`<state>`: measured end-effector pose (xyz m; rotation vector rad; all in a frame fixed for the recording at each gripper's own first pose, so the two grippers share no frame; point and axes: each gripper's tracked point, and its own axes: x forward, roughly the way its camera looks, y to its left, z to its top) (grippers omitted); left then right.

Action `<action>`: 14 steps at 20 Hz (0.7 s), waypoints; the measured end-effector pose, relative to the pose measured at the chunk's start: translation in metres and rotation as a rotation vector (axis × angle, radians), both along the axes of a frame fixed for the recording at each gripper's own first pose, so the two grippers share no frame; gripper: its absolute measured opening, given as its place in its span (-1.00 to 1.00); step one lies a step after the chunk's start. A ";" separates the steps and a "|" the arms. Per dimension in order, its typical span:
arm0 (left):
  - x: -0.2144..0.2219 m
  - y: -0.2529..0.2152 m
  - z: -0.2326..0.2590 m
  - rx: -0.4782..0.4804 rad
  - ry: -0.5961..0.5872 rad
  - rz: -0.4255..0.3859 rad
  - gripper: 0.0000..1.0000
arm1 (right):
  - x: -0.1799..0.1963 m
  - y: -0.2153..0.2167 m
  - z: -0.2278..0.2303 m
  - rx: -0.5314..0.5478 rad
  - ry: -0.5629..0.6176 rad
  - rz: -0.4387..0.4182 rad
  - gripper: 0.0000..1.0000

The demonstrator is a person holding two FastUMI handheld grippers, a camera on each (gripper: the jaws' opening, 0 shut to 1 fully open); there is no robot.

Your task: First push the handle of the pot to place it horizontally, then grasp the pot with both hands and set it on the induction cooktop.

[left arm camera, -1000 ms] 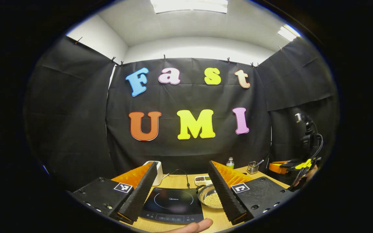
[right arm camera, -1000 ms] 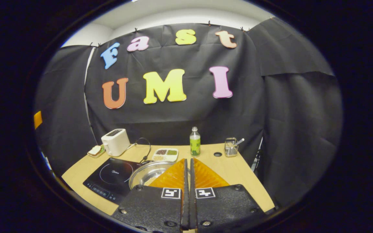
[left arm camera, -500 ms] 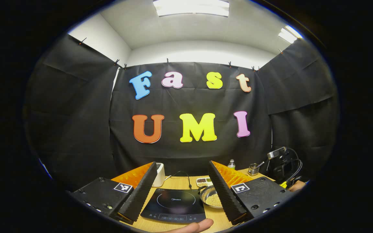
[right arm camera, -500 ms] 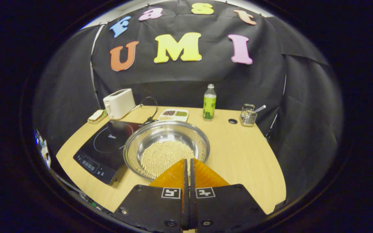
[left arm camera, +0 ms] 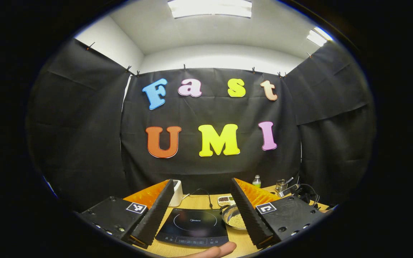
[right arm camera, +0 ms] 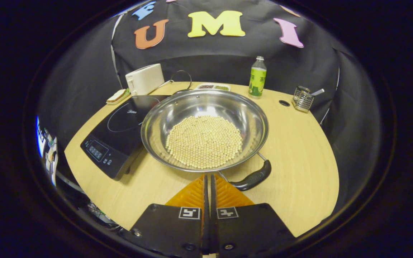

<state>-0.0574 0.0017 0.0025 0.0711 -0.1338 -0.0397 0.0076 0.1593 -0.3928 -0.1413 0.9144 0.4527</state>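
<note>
Round stainless-steel pot [right arm camera: 206, 125] of pale beans: set on the wooden tabletop [right arm camera: 299, 150], touching the black induction cooktop [right arm camera: 120, 132] on its right; black handle [right arm camera: 253, 178] angled. Right claw [right arm camera: 208, 177]: closed, empty, just before the pot. Left claw [left arm camera: 202, 186]: spread wide, empty.

Induction cooktop [right arm camera: 120, 138] crowds the pot's [right arm camera: 204, 129] left; right side open.

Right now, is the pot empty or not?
Not empty: the pot holds a layer of small pale beads covering its bottom.
</note>
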 end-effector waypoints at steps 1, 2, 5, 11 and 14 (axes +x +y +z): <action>0.001 0.001 0.000 0.000 -0.001 -0.001 0.89 | 0.003 0.002 -0.004 0.015 0.014 -0.009 -0.92; 0.002 0.003 0.001 0.003 -0.003 0.005 0.89 | 0.004 0.001 -0.007 0.027 0.026 -0.021 -0.98; 0.002 0.004 -0.001 0.006 0.003 0.014 0.89 | 0.008 0.001 -0.008 0.049 0.032 -0.035 -0.93; 0.006 -0.010 -0.009 0.033 0.015 -0.015 0.89 | 0.016 -0.013 -0.012 0.056 0.043 -0.054 -0.93; 0.010 -0.017 -0.014 0.032 0.023 -0.024 0.90 | 0.018 -0.024 -0.015 0.058 0.049 -0.073 -0.92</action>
